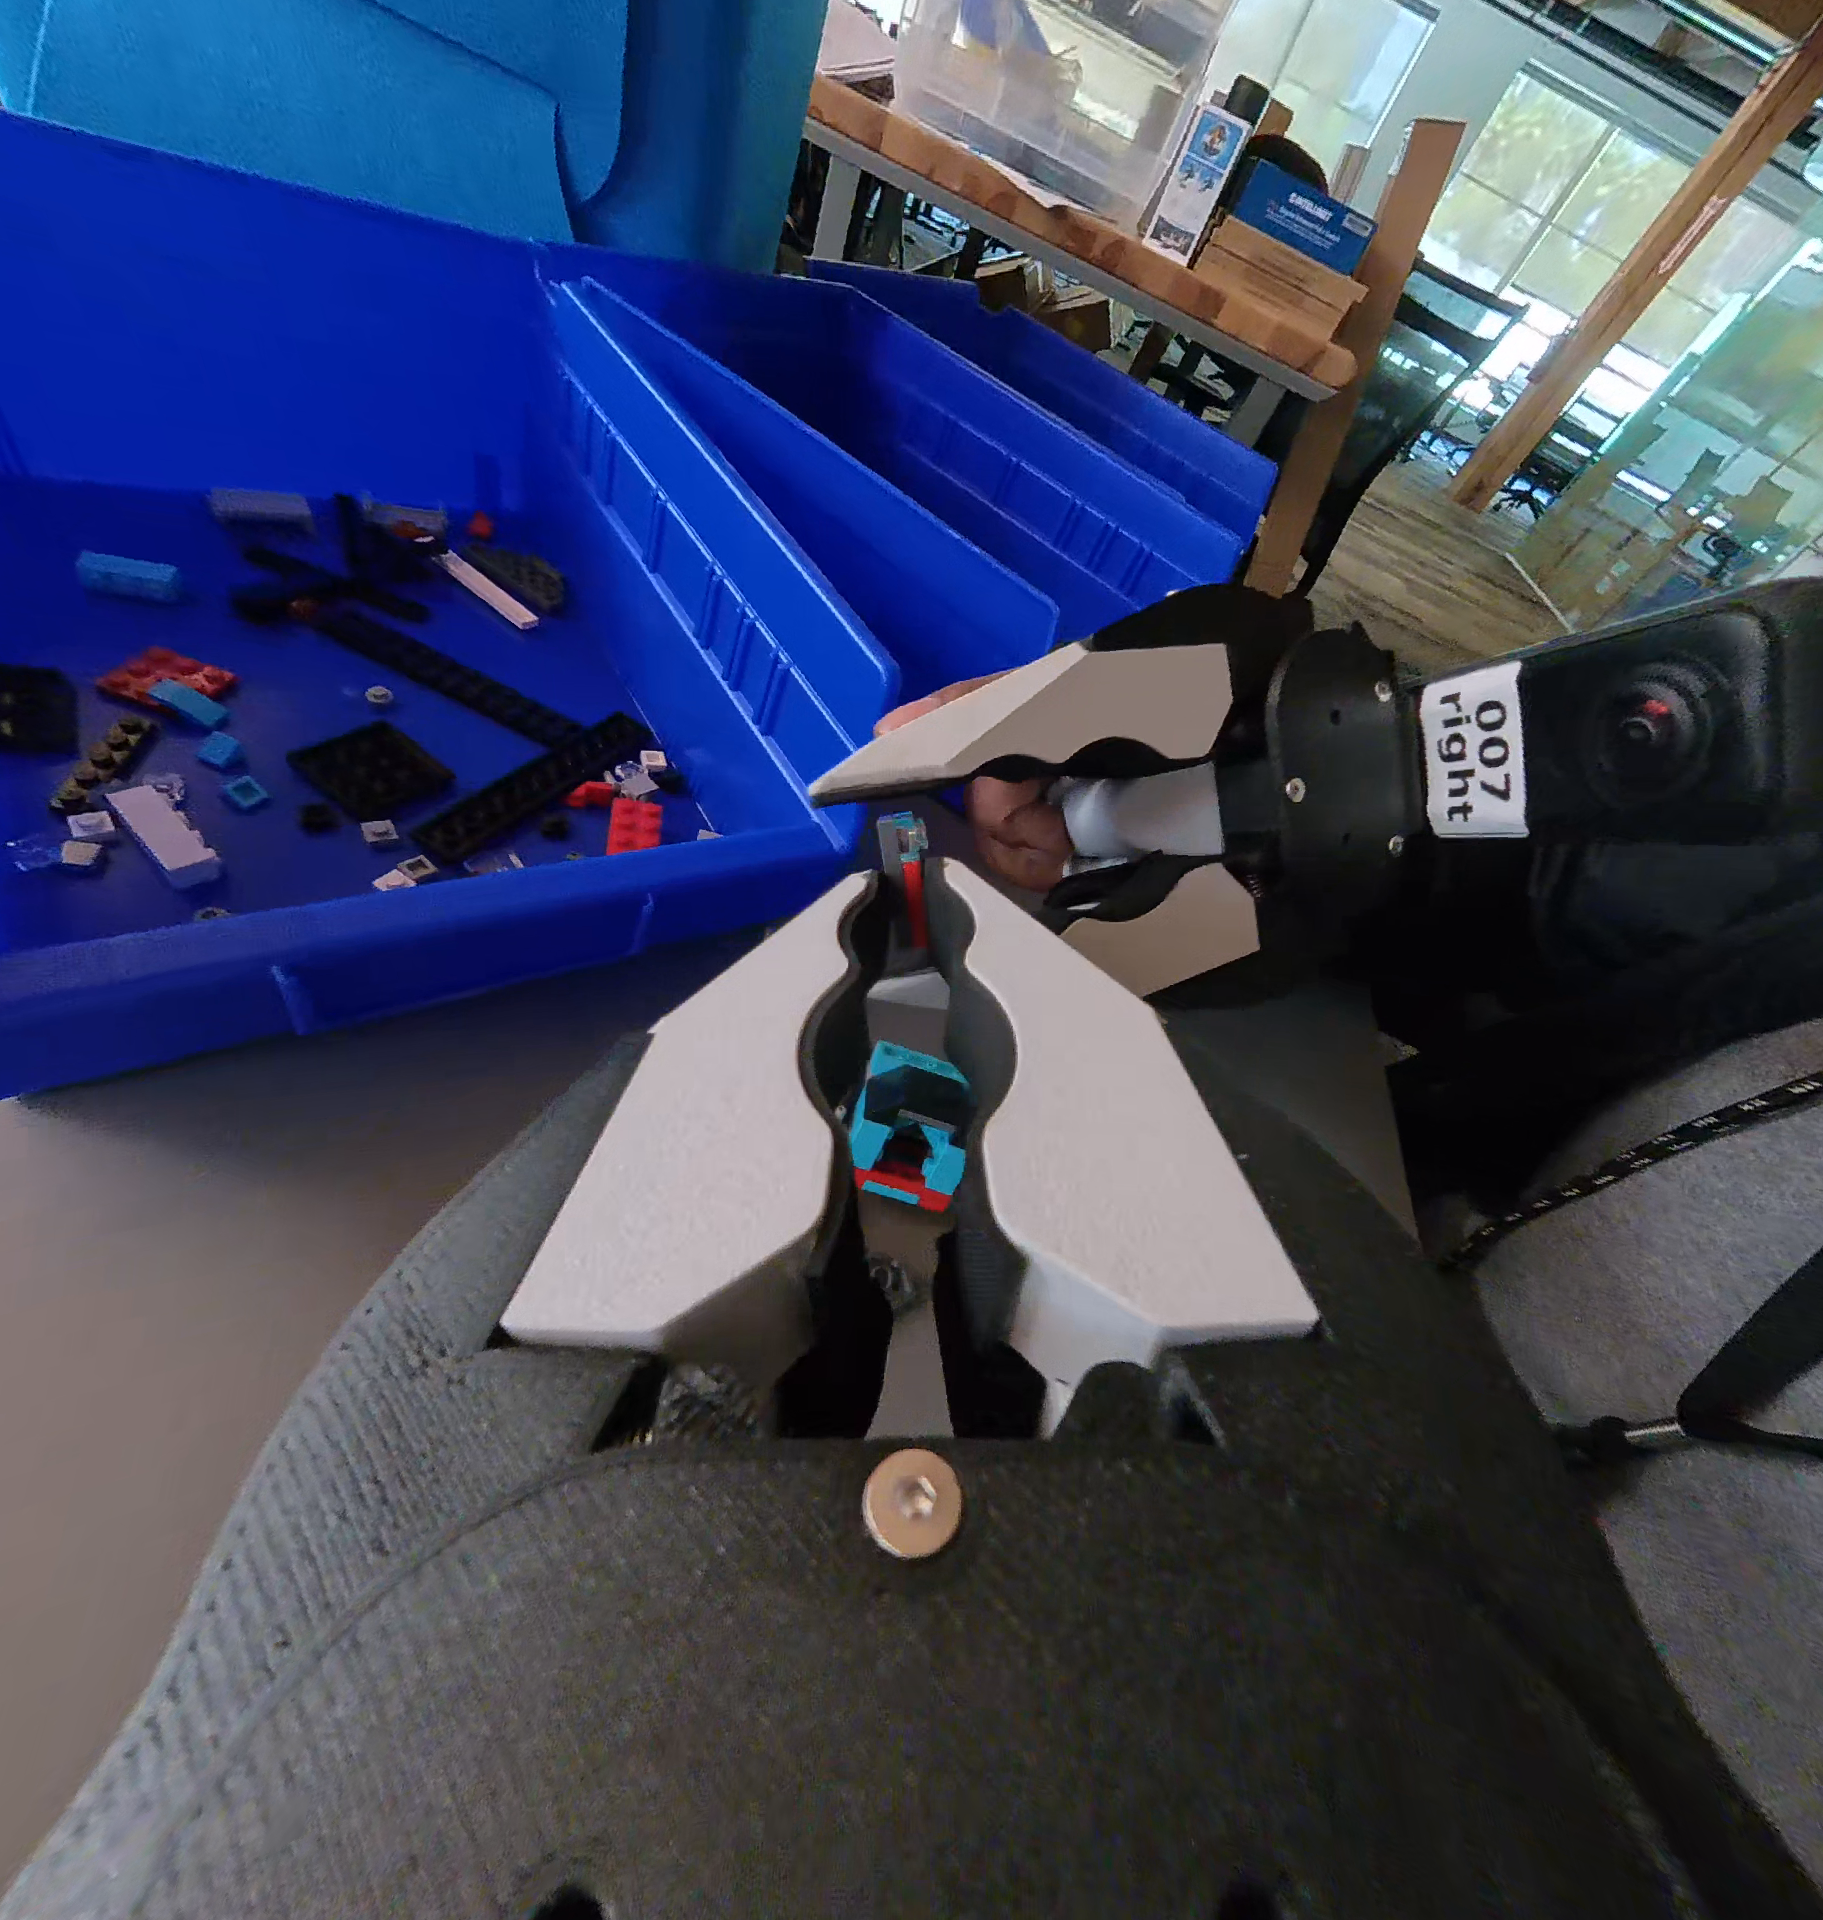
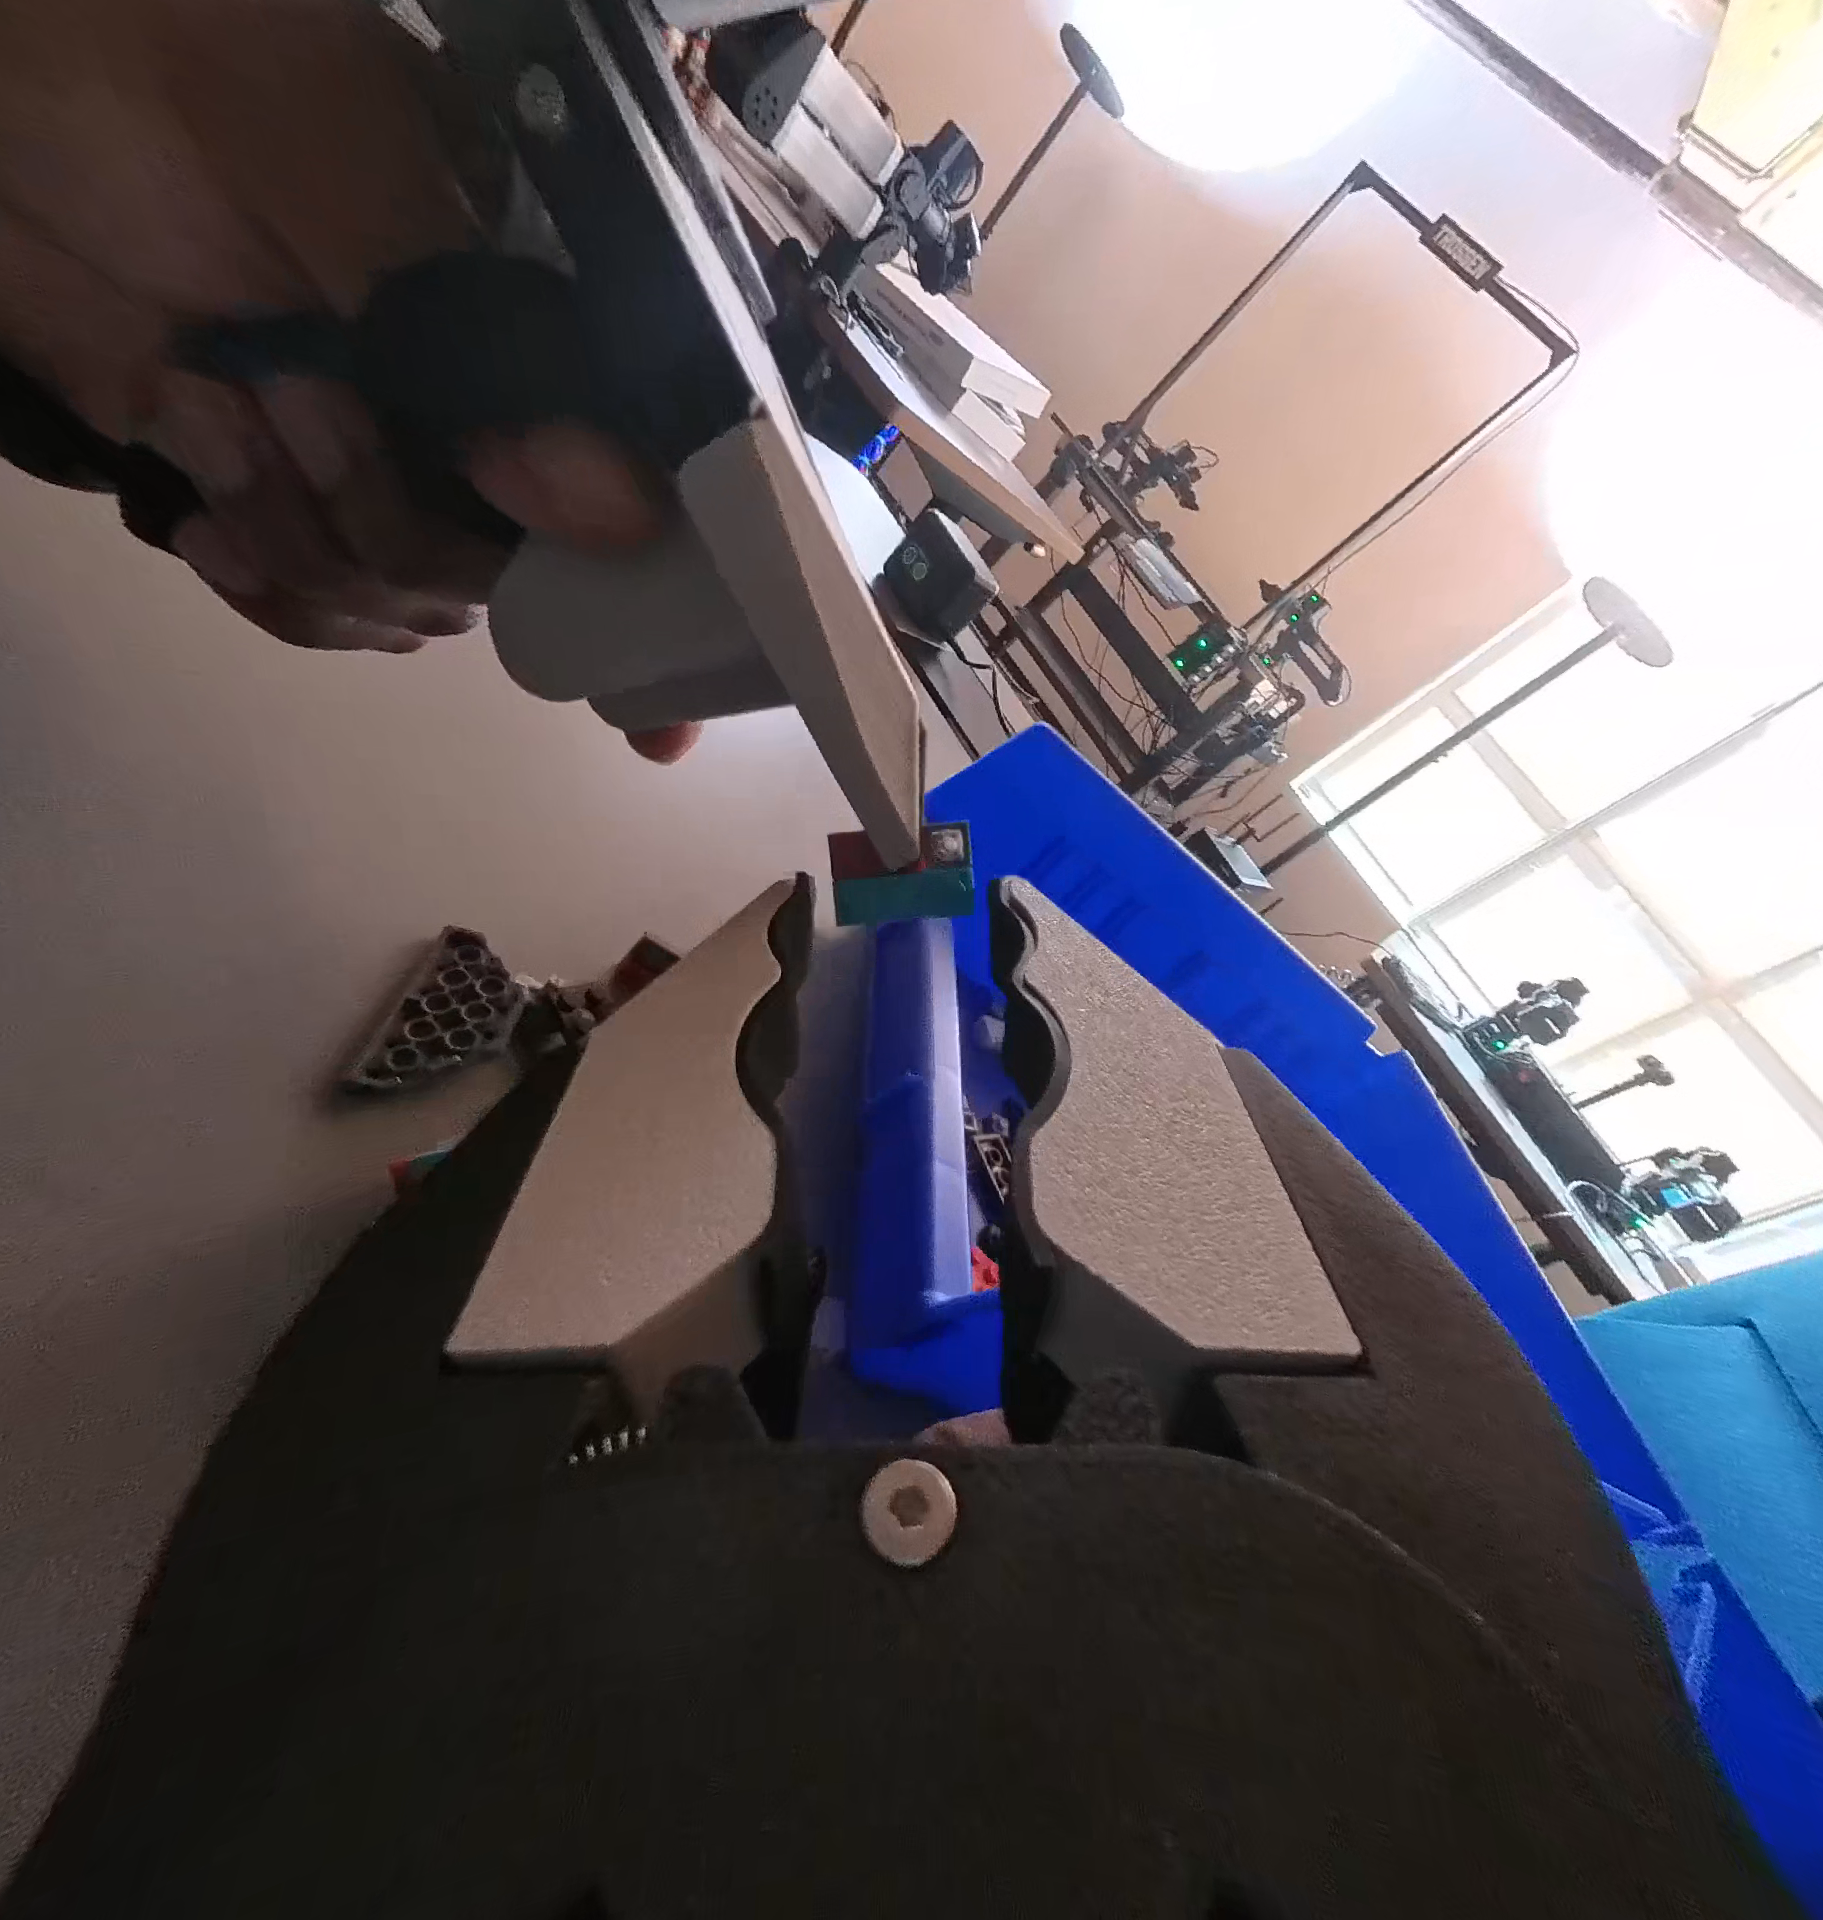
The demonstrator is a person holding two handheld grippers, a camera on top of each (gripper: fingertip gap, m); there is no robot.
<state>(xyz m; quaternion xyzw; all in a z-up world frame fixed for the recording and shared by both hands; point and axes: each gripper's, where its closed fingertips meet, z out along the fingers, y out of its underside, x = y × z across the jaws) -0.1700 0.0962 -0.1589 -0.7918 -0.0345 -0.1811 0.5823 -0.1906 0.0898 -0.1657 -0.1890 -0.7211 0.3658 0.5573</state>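
Note:
My left gripper point(image 1: 907, 883) is shut on a small brick assembly point(image 1: 902, 840) of red, grey and teal pieces. More of its teal and red part point(image 1: 907, 1127) shows in the gap between the fingers. In the right wrist view the left gripper's finger point(image 2: 813, 644) comes down from the upper left and holds the assembly point(image 2: 902, 896). My right gripper point(image 2: 902, 894) is open, with its fingertips on either side of the assembly's teal brick and not touching it. In the left wrist view the right gripper's finger point(image 1: 1042, 717) reaches in from the right, just above the assembly.
A blue bin point(image 1: 533, 966) with several loose bricks point(image 1: 367, 769) stands on the grey table at the left, with another blue bin point(image 1: 990, 447) behind it. A grey wedge plate point(image 2: 439, 1013) lies on the table. A person's hand point(image 2: 315, 468) holds the left gripper. Benches with equipment stand behind. My two grippers' fingertips are within a few centimetres of each other.

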